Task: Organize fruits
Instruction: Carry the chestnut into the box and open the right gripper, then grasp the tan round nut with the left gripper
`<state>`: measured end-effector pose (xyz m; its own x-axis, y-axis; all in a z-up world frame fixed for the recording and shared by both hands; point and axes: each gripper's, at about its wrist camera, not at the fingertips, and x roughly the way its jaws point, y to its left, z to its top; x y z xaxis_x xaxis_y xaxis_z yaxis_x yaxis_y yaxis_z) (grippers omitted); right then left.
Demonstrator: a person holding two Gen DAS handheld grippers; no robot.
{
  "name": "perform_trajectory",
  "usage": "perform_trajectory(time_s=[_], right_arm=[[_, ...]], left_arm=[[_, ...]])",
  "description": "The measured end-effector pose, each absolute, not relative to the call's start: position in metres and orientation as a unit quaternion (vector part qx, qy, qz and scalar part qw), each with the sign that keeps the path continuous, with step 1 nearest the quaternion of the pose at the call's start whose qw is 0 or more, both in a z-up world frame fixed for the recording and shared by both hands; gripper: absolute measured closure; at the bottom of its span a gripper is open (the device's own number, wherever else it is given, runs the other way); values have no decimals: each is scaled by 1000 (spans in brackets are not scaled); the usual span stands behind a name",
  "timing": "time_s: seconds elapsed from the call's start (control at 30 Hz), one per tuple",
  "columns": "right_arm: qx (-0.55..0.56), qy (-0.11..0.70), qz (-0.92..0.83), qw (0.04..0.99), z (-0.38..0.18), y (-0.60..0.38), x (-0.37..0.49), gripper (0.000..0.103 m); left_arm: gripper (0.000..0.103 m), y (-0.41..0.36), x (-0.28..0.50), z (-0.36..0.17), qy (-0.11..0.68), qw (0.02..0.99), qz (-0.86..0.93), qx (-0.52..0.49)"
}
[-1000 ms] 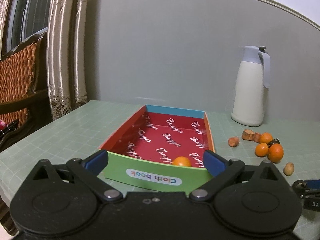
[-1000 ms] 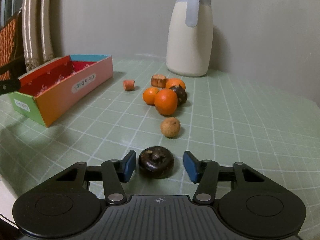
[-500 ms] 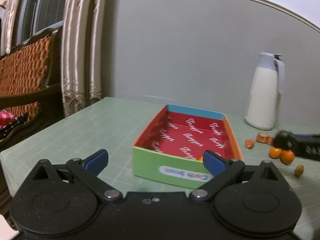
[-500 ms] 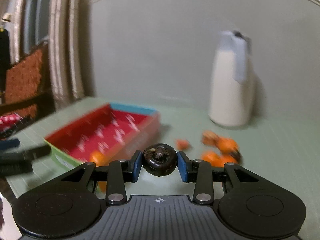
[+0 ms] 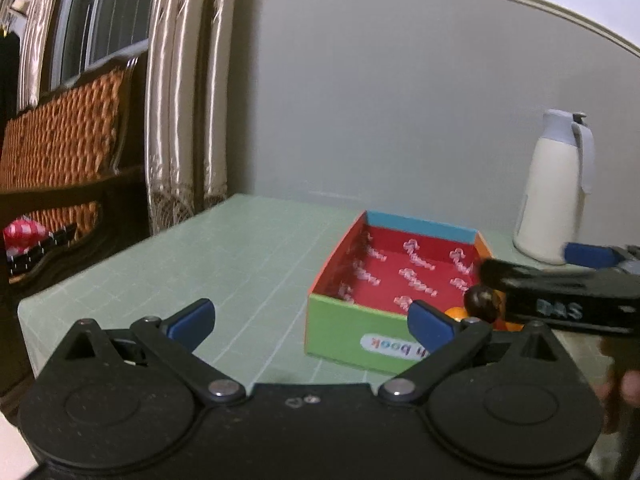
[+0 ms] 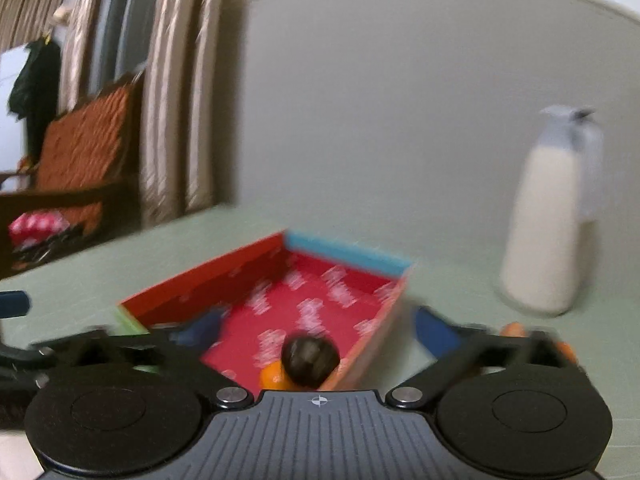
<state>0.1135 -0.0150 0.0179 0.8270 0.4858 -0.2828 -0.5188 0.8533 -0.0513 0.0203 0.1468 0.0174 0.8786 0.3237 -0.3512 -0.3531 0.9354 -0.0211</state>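
Observation:
A coloured cardboard box (image 5: pixel 352 326) with a red inside stands on the green table; it also shows in the right wrist view (image 6: pixel 372 264). My right gripper (image 6: pixel 316 330) is open above the box's near end. A dark round fruit (image 6: pixel 310 362) is free between its jaws, over an orange (image 6: pixel 272 376) in the box. In the left wrist view the same dark fruit (image 5: pixel 482 300) sits just under the right gripper's black finger, next to the orange (image 5: pixel 456 313). My left gripper (image 5: pixel 310 320) is open and empty, left of the box.
A white jug (image 5: pixel 554 188) stands behind the box; it also shows in the right wrist view (image 6: pixel 550 216). More oranges (image 6: pixel 516 330) lie right of the box. A wicker chair (image 5: pixel 60 168) and curtains (image 5: pixel 180 100) stand beyond the table's left edge.
My right gripper carried the dark fruit over the box, then opened and let it go. My left gripper drew back to the left, away from the box.

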Motion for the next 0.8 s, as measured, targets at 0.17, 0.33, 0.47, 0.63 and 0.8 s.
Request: perform_trajectory(time_s=[0.17, 0.33, 0.47, 0.63, 0.8], right_arm=[[-43, 145, 210, 966, 20, -82, 122, 0], [-19, 151, 114, 982, 18, -173, 114, 0], [24, 183, 48, 982, 15, -236, 117, 0], [38, 186, 17, 982, 15, -273, 114, 0], [4, 182, 11, 983, 12, -282, 109, 0]], left_arm=[[6, 124, 30, 21, 148, 977, 151, -37], [6, 73, 49, 23, 168, 983, 73, -12], [6, 27, 60, 19, 172, 985, 22, 14], [6, -19, 75, 10, 200, 979, -22, 20], [6, -51, 88, -4, 213, 975, -44, 37]])
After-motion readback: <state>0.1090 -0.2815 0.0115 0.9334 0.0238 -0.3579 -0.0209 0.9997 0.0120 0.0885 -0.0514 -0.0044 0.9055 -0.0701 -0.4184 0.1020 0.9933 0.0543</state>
